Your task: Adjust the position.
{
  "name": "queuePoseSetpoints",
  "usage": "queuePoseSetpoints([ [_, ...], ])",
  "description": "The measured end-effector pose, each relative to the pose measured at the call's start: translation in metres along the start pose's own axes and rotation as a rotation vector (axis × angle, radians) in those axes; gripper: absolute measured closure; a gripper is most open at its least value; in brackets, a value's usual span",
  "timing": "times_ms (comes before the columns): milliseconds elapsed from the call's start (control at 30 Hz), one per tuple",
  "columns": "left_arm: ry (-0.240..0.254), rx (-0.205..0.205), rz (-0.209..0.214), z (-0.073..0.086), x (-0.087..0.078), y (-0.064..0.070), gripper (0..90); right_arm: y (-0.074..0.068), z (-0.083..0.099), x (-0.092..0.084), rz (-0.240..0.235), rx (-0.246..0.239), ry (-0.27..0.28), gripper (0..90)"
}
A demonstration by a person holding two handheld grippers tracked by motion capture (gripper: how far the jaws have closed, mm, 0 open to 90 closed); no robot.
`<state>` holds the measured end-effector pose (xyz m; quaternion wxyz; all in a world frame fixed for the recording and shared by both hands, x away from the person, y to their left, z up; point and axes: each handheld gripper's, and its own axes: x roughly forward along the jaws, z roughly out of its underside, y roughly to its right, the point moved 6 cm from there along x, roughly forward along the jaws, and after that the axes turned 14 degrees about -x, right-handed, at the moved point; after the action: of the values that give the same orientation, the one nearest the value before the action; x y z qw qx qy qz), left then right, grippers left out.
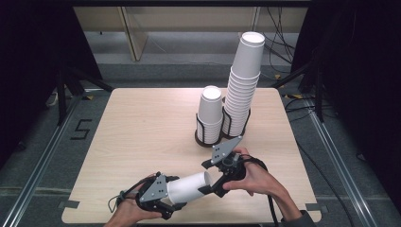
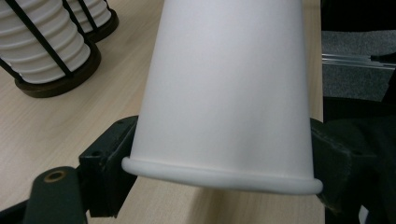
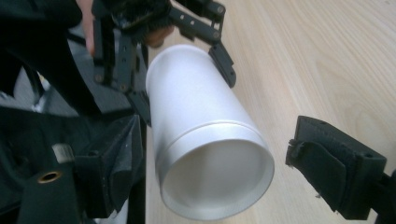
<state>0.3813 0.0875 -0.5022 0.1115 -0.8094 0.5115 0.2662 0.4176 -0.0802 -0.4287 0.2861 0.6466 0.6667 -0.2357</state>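
Observation:
A white paper cup (image 1: 189, 187) lies on its side above the table's near edge, mouth toward the right. My left gripper (image 1: 171, 191) is shut on its far, narrow end; in the left gripper view both black jaws press the cup (image 2: 224, 93) from either side of my left gripper (image 2: 222, 158). My right gripper (image 1: 211, 178) stands open around the cup's mouth. In the right gripper view the open mouth (image 3: 217, 182) faces the camera. The right gripper's (image 3: 217, 158) left pad (image 3: 112, 172) is against the wall, and its right pad (image 3: 334, 172) stands clear of it.
Two stacks of white cups stand in black wire holders at the table's far middle: a short stack (image 1: 210, 113) and a tall, leaning stack (image 1: 243, 85) beside it. The wooden table (image 1: 142, 127) is bare at the left and centre. Dark floor and cables surround it.

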Motion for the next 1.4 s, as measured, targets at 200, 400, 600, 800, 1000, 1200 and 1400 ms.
queuePoseSetpoints([
  [200, -0.052, 0.011, -0.001, 0.003, 0.003, 0.004, 18.7, -0.015, -0.004, 0.012, -0.011, -0.108, -0.134, 17.9],
  [400, -0.082, 0.03, 0.004, 0.004, 0.004, 0.006, 18.7, -0.019, 0.0, 0.027, -0.019, -0.177, -0.223, 18.0],
  [600, -0.11, 0.051, 0.01, 0.005, 0.004, 0.009, 18.7, -0.022, 0.004, 0.04, -0.018, -0.227, -0.295, 17.2],
  [800, -0.104, 0.053, 0.014, 0.005, 0.005, 0.011, 18.7, -0.024, 0.009, 0.049, -0.026, -0.25, -0.345, 17.1],
  [1000, -0.104, 0.062, 0.021, 0.005, 0.005, 0.012, 18.7, -0.027, 0.013, 0.055, -0.026, -0.246, -0.378, 19.7],
  [1200, -0.105, 0.063, 0.027, 0.005, 0.005, 0.013, 18.6, -0.029, 0.014, 0.054, -0.025, -0.227, -0.4, 21.3],
  [1400, -0.108, 0.063, 0.033, 0.006, 0.006, 0.014, 18.3, -0.026, 0.015, 0.058, -0.039, -0.298, -0.394, 23.1],
])
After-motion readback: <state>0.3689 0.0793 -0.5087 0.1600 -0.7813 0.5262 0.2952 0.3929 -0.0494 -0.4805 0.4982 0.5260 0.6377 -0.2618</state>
